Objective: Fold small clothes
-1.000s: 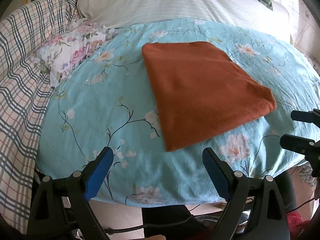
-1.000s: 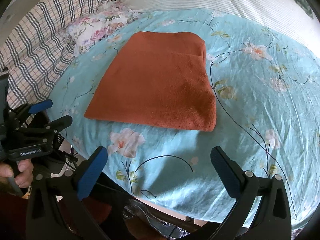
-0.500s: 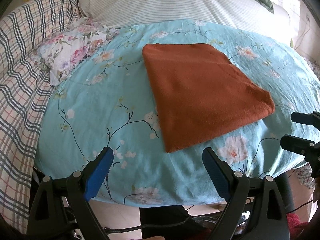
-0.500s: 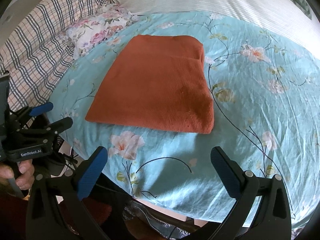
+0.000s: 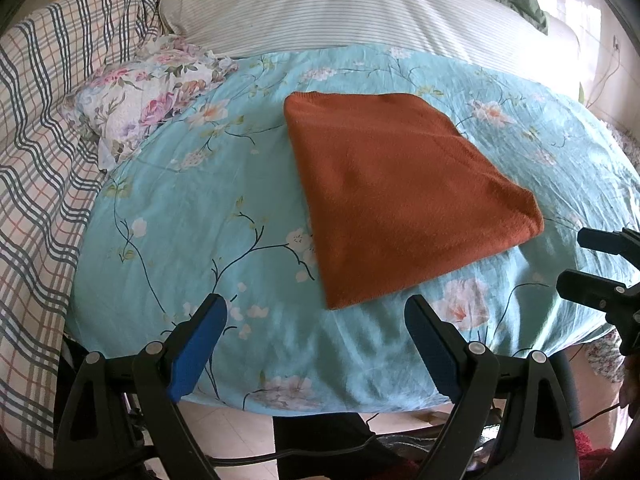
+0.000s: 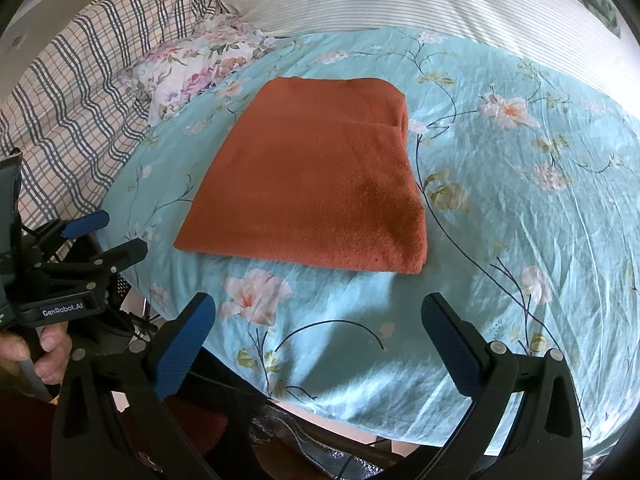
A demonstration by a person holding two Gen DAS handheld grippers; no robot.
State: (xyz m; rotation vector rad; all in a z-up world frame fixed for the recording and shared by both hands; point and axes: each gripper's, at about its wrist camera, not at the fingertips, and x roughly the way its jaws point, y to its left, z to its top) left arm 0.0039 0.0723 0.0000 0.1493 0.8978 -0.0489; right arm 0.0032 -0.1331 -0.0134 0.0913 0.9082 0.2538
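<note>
Floral teal bedsheet (image 6: 520, 208) is carrying the folded rust-orange cloth (image 6: 320, 184), lying at twelve o'clock from the empty, spread-apart right gripper (image 6: 318, 334), while the left gripper (image 5: 316, 334), likewise spread, is hovering alongside.

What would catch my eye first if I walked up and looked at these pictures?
The rust-orange folded cloth lies flat in the middle of a turquoise flowered sheet. Low in each view two blue-padded grippers, left and right, are open at the bed's near edge, touching nothing. A floral pillow sits at the far left beside a plaid blanket.
</note>
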